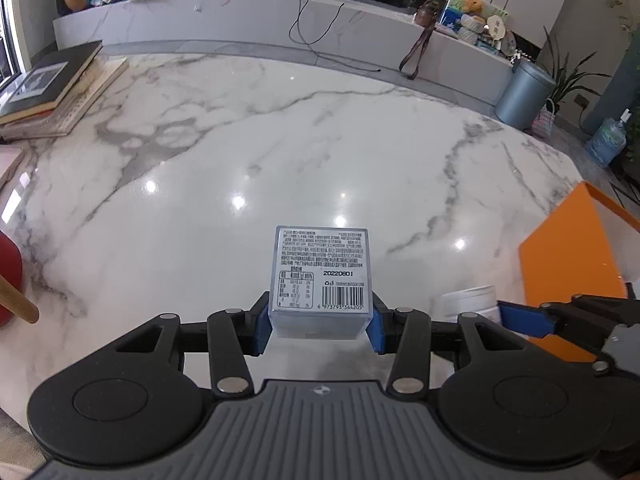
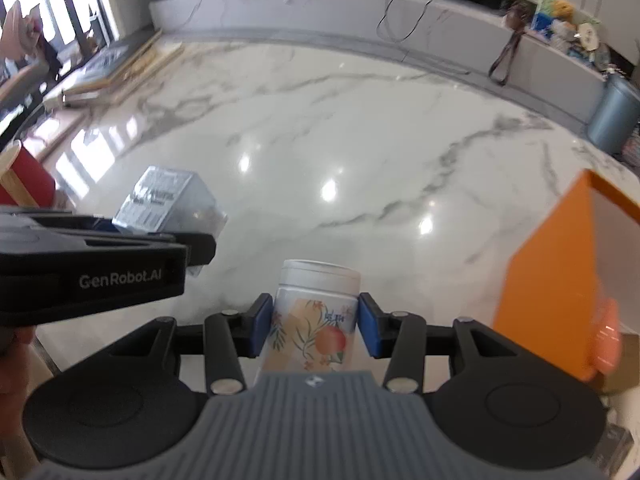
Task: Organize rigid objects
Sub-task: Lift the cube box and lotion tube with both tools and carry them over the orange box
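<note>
My left gripper [image 1: 320, 326] is shut on a clear plastic box [image 1: 321, 276] with a printed label and barcode, held above the marble table [image 1: 240, 140]. The box also shows in the right wrist view [image 2: 168, 202], at the left with the left gripper [image 2: 120, 256]. My right gripper [image 2: 316, 330] is shut on a white jar [image 2: 314, 316] with a white lid and a peach-and-flower label, held above the table. The jar's lid shows in the left wrist view [image 1: 470, 300], just right of the box. An orange open box [image 2: 560, 280] stands at the right.
The orange box also shows in the left wrist view [image 1: 568, 264]. Stacked books [image 1: 52, 88] lie at the table's far left. A red object with a wooden handle [image 1: 10, 284] is at the left edge. A marble counter with clutter and a blue-grey bin [image 1: 524, 96] lies beyond.
</note>
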`<state>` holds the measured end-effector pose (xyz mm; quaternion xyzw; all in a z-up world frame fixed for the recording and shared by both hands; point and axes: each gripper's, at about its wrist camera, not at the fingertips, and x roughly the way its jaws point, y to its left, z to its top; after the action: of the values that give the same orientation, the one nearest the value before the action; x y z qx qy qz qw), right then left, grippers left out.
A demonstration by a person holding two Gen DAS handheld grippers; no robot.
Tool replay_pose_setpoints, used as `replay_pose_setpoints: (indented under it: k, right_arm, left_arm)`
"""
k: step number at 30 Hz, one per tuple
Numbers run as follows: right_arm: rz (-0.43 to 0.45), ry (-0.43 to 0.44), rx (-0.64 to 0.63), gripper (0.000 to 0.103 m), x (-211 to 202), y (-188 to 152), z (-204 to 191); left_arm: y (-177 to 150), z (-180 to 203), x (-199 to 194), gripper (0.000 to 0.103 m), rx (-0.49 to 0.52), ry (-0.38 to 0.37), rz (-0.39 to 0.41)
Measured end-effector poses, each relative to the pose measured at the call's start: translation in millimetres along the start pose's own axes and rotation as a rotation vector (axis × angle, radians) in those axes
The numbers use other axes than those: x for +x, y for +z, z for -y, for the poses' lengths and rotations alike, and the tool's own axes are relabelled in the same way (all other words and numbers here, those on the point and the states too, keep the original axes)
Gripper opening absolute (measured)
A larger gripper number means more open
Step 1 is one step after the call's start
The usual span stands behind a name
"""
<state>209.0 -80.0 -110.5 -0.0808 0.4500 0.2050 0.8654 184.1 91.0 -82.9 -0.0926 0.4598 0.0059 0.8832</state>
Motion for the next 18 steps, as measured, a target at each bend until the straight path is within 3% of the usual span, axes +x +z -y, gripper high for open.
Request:
replay_pose_setpoints:
  k: [7,18]
  right_arm:
    - [0.091,-0.019,0.005,0.046,-40.0,-3.8,6.3]
    - [0.276,-0.009,0.105,0.046,-126.2,-8.5,31.5]
  left_arm:
    - [-3.5,12.1,-25.0,0.052,0.012,-0.019,0.039]
    - [14.4,36.6,-92.6,0.052,0.041,-0.042,0.193]
